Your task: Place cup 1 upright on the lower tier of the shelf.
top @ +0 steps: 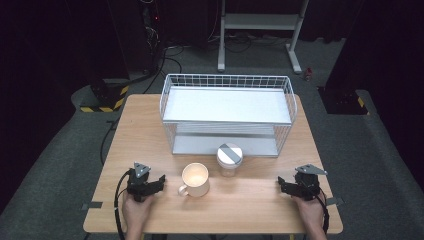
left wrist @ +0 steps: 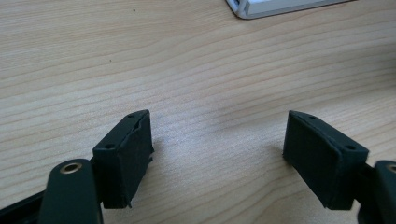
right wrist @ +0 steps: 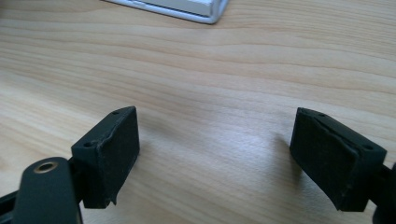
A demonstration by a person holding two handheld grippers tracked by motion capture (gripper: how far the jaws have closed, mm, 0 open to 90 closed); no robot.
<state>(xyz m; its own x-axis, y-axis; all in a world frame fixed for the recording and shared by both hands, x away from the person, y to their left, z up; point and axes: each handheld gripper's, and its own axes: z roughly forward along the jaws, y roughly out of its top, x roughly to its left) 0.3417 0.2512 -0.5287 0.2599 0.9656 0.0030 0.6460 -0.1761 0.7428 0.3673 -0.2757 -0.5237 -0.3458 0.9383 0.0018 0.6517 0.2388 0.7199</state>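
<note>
A cream mug point(top: 195, 179) stands on the wooden table point(top: 250, 205), handle toward the front left. Just right of it and a little farther back is a clear jar point(top: 229, 159) with a grey-and-white lid. My left gripper point(top: 151, 183) rests on the table left of the mug, held in a hand. In the left gripper view, the left gripper point(left wrist: 217, 140) is open with only bare wood between the jaws. My right gripper point(top: 288, 187) rests near the table's right edge. In the right gripper view, the right gripper point(right wrist: 217, 140) is open over bare wood too.
A white wire rack point(top: 227, 115) with two shelves takes up the back half of the table, right behind the jar. Its base corner shows in the gripper views: rack base point(left wrist: 280, 7), rack base point(right wrist: 187, 9). Cables trail from both grippers off the front edge.
</note>
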